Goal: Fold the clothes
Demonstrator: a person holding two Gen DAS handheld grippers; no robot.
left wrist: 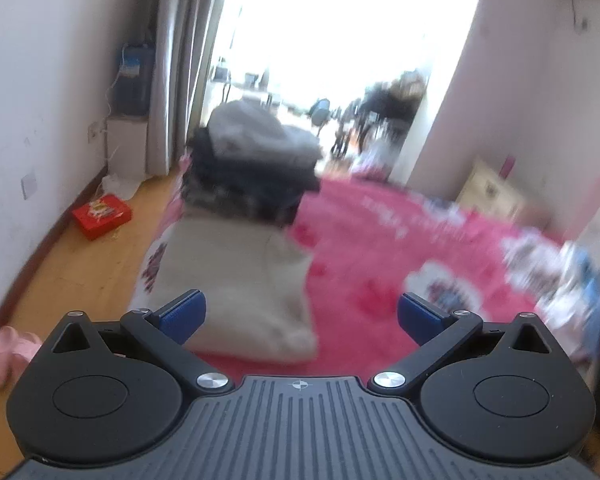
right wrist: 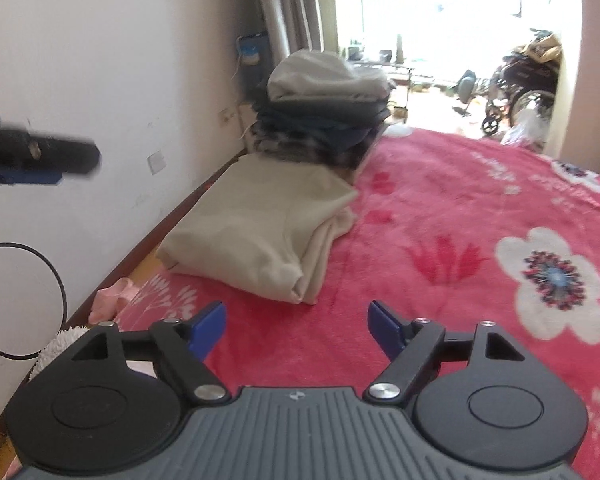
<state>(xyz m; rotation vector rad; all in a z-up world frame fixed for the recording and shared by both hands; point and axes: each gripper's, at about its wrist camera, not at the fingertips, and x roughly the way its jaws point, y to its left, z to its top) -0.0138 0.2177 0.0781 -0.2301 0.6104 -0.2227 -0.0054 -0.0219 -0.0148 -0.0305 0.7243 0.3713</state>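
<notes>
Right gripper (right wrist: 296,328): fingers spread, nothing between them, above the pink floral bedspread (right wrist: 440,216). Left gripper (left wrist: 302,316): fingers spread wide, empty. Folded beige garment (right wrist: 260,232): on the bedspread by its wall-side edge, touching the stack of folded clothes (right wrist: 324,108) beyond.

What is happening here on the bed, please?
A person holding two grippers is folding clothes on a bed with a pink floral blanket. At this moment both the left gripper and the right gripper are open and hold nothing. A folded beige garment lies flat near the bed's edge, in front of both grippers. Behind it stands a stack of folded clothes, grey on top and darker below.
</notes>
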